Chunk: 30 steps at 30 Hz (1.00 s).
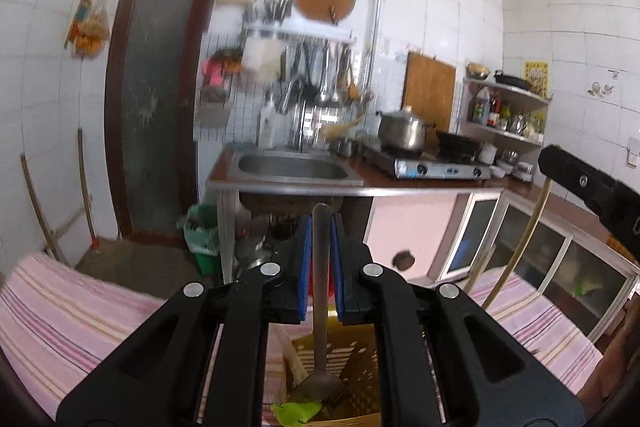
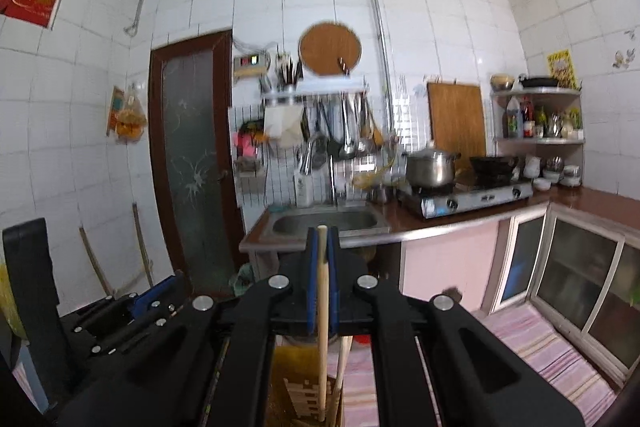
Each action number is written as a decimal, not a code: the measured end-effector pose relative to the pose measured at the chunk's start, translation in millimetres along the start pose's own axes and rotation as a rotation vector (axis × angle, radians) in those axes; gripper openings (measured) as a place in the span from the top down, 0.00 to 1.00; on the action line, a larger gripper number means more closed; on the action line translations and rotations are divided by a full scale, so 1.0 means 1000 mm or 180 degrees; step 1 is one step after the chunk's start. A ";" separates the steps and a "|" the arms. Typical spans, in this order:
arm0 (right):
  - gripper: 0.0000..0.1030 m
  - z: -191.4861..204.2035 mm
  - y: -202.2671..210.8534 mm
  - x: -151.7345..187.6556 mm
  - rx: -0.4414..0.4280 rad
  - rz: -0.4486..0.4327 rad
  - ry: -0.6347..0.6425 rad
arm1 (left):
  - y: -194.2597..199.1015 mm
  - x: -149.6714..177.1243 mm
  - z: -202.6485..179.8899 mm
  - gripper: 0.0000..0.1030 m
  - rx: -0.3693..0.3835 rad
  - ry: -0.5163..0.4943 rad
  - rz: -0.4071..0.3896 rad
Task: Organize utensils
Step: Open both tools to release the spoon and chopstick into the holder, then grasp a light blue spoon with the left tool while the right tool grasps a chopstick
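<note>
cloth (image 1: 80,307): pink striped | basket (image 1: 360,367): yellow | gripper pads (image 1: 304,267): blue | spoon (image 1: 321,291): grey

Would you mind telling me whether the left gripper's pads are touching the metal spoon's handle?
Touching. In the left wrist view the blue pads of the left gripper press both sides of the metal spoon handle, with no gap visible.

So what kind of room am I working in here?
A home kitchen, by the look of it: a steel sink set in the counter, a two-burner gas stove with a lidded pot on it, and ladles and spatulas hanging on the tiled wall.
</note>
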State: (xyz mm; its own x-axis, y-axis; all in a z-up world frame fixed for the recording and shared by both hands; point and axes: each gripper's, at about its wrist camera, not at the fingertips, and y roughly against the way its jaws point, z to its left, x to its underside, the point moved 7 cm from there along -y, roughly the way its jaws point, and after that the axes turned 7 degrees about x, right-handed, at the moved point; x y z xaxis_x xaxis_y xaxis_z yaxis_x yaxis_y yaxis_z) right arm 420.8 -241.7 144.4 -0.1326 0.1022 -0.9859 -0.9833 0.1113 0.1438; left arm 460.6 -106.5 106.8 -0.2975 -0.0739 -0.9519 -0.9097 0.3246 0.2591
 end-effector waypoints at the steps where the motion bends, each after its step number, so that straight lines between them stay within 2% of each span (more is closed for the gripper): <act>1: 0.95 0.000 -0.005 0.007 0.0003 0.0048 0.0021 | -0.005 0.007 0.003 0.92 -0.0003 0.0019 0.0048; 5: 0.94 -0.001 -0.020 0.033 0.0006 0.0340 0.0122 | -0.007 0.015 0.008 0.90 0.0046 0.0034 0.0178; 6: 0.94 -0.001 -0.019 0.035 0.0019 0.0388 0.0138 | -0.004 0.013 0.008 0.82 0.0068 0.0042 0.0200; 7: 0.88 -0.005 -0.015 0.035 0.0071 0.0411 0.0152 | 0.001 0.011 0.010 0.62 0.0096 0.0058 0.0227; 8: 0.80 -0.008 -0.011 0.033 0.0132 0.0417 0.0151 | 0.007 0.009 0.011 0.50 0.0110 0.0074 0.0249; 9: 0.53 -0.012 -0.006 0.031 0.0176 0.0426 0.0126 | 0.018 0.005 0.013 0.35 0.0096 0.0085 0.0237; 10: 0.39 -0.016 0.001 0.027 0.0213 0.0431 0.0082 | 0.028 0.001 0.014 0.28 0.0071 0.0081 0.0190; 15: 0.38 -0.030 0.040 0.021 0.0362 0.0485 0.0078 | 0.078 0.001 0.024 0.10 0.0005 0.0043 0.0300; 16: 0.34 -0.034 0.050 0.023 0.0394 0.0514 0.0078 | 0.089 0.004 0.029 0.05 -0.0046 0.0020 0.0334; 18: 0.29 -0.036 0.065 0.031 0.0460 0.0580 0.0108 | 0.109 0.011 0.036 0.05 -0.0142 -0.0015 0.0353; 21: 0.28 -0.036 0.087 0.059 0.0518 0.0763 0.0174 | 0.132 0.035 0.050 0.05 -0.0258 -0.0059 0.0489; 26: 0.28 -0.033 0.104 0.128 0.0541 0.1247 0.0188 | 0.157 0.097 0.065 0.05 -0.0374 -0.0076 0.0772; 30: 0.28 -0.026 0.104 0.194 0.0557 0.1700 0.0183 | 0.163 0.142 0.071 0.05 -0.0393 -0.0064 0.1021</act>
State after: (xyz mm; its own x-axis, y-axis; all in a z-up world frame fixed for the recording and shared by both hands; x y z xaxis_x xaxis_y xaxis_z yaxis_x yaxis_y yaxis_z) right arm 289.5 -236.4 -33.9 -0.6176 0.1358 -0.7746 -0.7431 0.2217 0.6314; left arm 290.9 2.3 2.2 -0.5693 0.0324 -0.8215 -0.7994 0.2116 0.5623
